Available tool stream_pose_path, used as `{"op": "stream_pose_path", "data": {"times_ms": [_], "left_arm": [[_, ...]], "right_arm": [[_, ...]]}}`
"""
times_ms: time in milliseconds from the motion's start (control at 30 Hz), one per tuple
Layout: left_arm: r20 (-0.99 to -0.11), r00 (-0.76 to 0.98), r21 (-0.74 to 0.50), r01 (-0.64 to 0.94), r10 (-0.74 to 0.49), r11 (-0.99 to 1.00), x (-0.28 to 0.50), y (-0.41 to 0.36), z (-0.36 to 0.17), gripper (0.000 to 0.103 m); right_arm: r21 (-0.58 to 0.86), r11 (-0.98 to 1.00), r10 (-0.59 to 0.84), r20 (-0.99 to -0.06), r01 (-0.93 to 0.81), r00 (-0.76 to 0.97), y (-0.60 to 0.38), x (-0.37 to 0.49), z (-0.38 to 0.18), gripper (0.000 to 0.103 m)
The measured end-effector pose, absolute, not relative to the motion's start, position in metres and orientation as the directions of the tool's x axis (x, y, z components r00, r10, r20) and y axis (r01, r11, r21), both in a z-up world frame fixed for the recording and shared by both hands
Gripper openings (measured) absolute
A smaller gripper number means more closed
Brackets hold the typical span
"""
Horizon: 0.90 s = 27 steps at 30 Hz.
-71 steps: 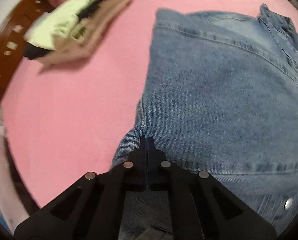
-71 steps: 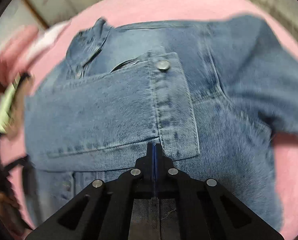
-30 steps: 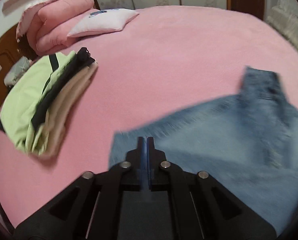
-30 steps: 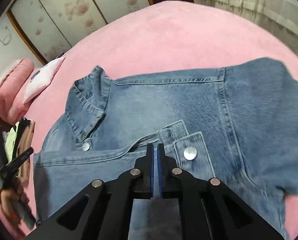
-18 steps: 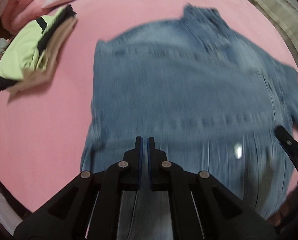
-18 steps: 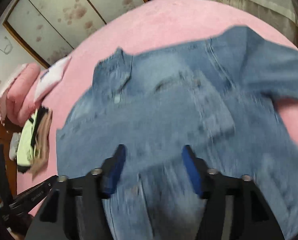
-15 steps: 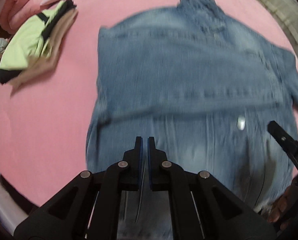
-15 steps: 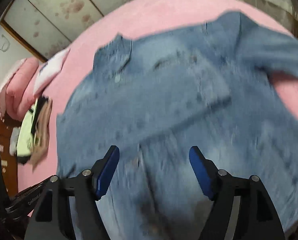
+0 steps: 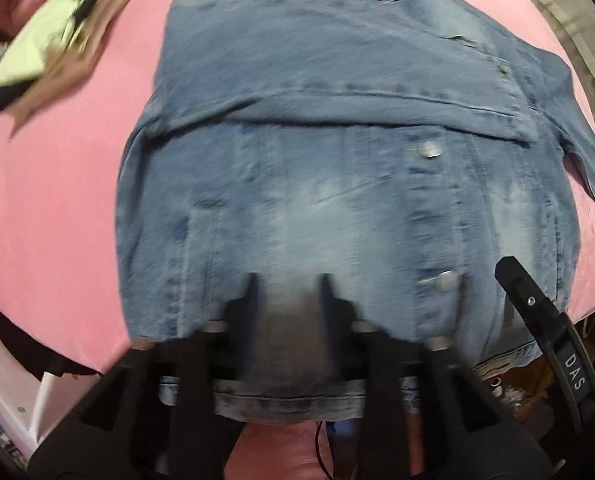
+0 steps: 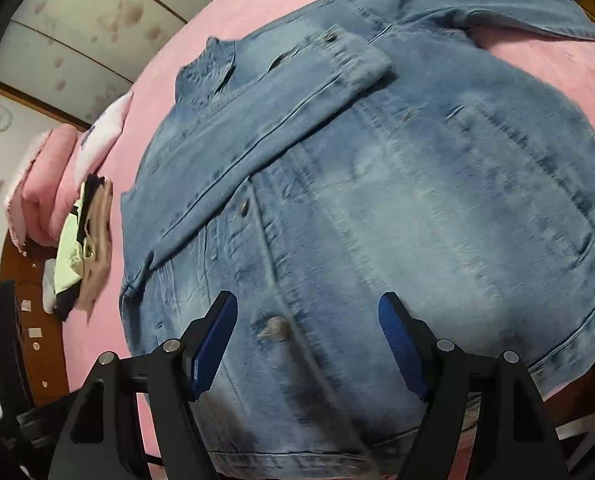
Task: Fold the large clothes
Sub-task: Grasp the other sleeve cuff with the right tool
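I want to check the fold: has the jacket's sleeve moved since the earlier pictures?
Yes. The sleeve now lies folded across the denim jacket, its cuff farther from the stack of folded clothes on the pink bed.

Broad bed under a pink fleecy cover (image 10: 201,20) filling most of both views. At its far corner in the right wrist view, a rolled pink quilt (image 10: 41,184) with a white pillow (image 10: 105,128) leaning on it. Beside these, a small stack of folded clothes (image 10: 85,248), pale green, black and beige, also seen blurred at the upper left of the left wrist view (image 9: 53,36). Behind the bed, pale wardrobe panels (image 10: 81,28) with faded blotchy flower prints and brown wooden framing. Dark brown wooden headboard (image 10: 25,320) curving along the bed's left edge. White plastic furniture (image 9: 13,392) just beside the bed's near side. Dim, warm indoor light.
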<state>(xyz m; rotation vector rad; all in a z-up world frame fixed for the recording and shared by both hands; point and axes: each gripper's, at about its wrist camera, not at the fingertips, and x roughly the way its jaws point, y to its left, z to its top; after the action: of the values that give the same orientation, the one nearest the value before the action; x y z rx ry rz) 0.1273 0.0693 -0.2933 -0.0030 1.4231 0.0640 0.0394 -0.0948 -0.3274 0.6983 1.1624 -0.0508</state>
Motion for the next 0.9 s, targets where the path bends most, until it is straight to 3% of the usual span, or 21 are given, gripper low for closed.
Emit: {"op": "stream_pose_path", "data": {"times_ms": [267,567,767,900], "left_arm": [[-0.978,0.193,0.089,0.009,0.085,0.996,0.149,-0.04,-0.268,0.049],[-0.971,0.225,0.093,0.072,0.075,0.993,0.191,-0.198,-0.266,0.05],[-0.971,0.223,0.106,0.086,0.085,0.991,0.216,-0.262,-0.275,0.05],[-0.973,0.207,0.121,0.085,0.102,0.989,0.226,-0.277,-0.281,0.05]], "right_arm": [[0.513,0.711,0.29,-0.837,0.48,0.464,-0.21,0.026,-0.328,0.074],[0.49,0.519,0.225,-0.869,0.7,0.442,-0.414,0.023,-0.341,0.074],[0.483,0.393,0.157,-0.874,0.782,0.46,-0.525,0.029,-0.352,0.061],[0.462,0.344,0.115,-0.885,0.817,0.452,-0.573,0.034,-0.365,0.043]]}}
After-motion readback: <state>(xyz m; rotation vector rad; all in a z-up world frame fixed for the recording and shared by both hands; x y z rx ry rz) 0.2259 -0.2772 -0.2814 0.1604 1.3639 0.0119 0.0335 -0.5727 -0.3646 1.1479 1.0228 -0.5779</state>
